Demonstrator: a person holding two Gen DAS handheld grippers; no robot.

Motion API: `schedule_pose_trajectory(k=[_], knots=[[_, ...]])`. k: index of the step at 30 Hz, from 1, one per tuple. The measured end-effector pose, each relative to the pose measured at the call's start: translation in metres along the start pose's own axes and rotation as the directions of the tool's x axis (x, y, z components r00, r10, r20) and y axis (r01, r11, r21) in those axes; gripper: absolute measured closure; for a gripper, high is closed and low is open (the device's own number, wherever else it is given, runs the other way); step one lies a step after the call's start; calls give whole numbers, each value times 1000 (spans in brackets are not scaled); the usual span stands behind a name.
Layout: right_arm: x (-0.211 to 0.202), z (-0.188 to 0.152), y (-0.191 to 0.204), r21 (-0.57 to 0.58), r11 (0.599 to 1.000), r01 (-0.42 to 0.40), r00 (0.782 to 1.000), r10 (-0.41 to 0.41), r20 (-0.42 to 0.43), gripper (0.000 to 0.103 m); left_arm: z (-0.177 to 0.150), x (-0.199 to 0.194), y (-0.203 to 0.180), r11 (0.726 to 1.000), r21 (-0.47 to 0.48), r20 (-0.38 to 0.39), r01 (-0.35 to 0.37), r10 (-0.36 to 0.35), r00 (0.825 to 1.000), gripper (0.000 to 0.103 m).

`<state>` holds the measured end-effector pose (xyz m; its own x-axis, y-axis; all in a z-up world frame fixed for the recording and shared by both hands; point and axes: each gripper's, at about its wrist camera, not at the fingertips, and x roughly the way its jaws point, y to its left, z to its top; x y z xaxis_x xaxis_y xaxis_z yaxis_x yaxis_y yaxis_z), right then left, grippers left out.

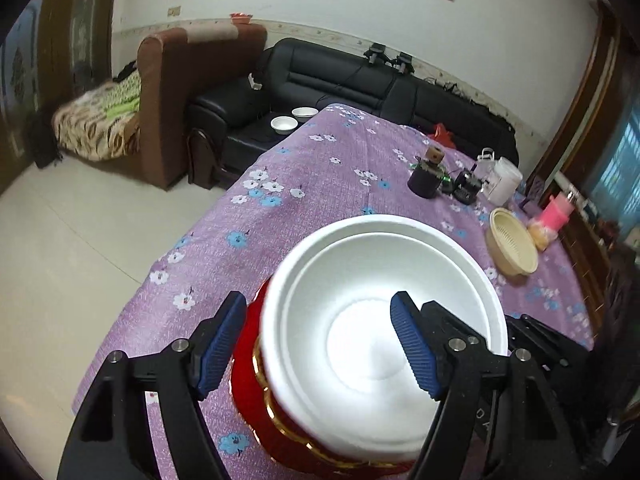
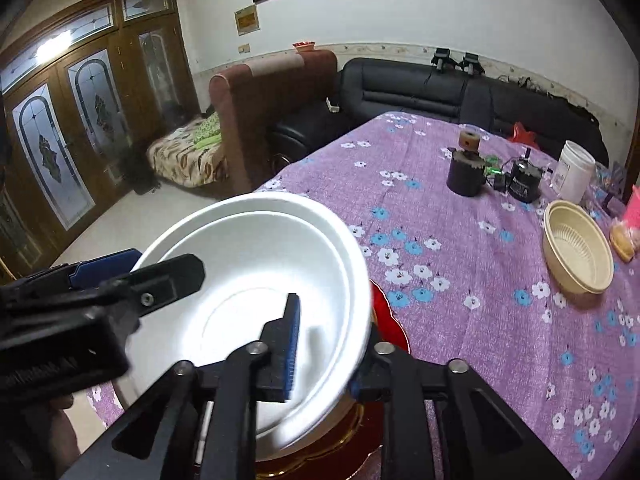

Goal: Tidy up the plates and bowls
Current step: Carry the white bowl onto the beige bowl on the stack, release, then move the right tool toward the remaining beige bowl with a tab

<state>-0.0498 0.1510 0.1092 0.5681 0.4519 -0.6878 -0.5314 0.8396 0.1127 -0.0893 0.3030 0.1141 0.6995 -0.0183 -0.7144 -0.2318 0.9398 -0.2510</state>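
Observation:
A white bowl [image 1: 380,320] rests on a red plate with a gold rim [image 1: 248,380], near the left edge of the table with the purple flowered cloth [image 1: 320,168]. My left gripper [image 1: 318,300] is open and straddles the bowl's left rim, one blue pad [image 1: 412,344] inside and the other outside; neither pad touches the bowl. In the right wrist view, my right gripper [image 2: 326,344] has the right rim of the bowl [image 2: 248,280] between its fingers. Its inner pad [image 2: 293,344] stands off the wall; the outer finger is mostly hidden under the rim. The red plate [image 2: 390,320] shows beyond.
A beige slotted bowl [image 1: 512,244] lies to the right on the table, with a dark cup [image 1: 424,180], a white jar [image 1: 504,180] and a pink container [image 1: 556,212] behind it. Two small white bowls [image 1: 294,120] sit on the black sofa. The table edge drops off left.

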Motion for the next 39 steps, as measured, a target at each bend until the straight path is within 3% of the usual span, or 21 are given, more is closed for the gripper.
schedule_pose_trajectory(k=[5,9,15,18,21,25,26,31,35,39], knots=[[-2,-5,11,-48,999,17,998,-14,65,46,-8,-17,19,996,-80,26,41,-39,999,27],[-6,-10,28,-138,985,100,989,-83,119,42,-14,-24,22,994,-99,30,55,-52,998,26],[-15,-17,54,-296,927,230,962,-172,211,36,-20,-41,23,989,-120,55,82,-75,996,26],[-31,-13,45,-247,952,182,964,-123,234,36,-23,-56,18,992,-104,102,65,-54,993,21],[-54,-8,27,-156,977,149,955,-101,278,31,-26,-69,8,998,-61,162,-5,15,987,16],[-73,-12,-2,-70,982,177,942,-149,300,26,-34,-76,-17,982,27,249,-185,173,953,12],[-75,-15,-14,-46,980,192,941,-171,291,26,-35,-76,-22,979,43,258,-200,182,949,12],[-75,-29,-60,44,967,249,939,-253,233,26,-42,-67,-49,982,109,232,-153,125,965,12],[-82,-42,-98,145,960,238,945,-264,194,26,-46,-51,-69,981,159,176,-107,79,981,12],[-87,-50,-120,205,955,215,951,-253,179,26,-49,-26,-75,977,168,105,-129,112,988,12]])
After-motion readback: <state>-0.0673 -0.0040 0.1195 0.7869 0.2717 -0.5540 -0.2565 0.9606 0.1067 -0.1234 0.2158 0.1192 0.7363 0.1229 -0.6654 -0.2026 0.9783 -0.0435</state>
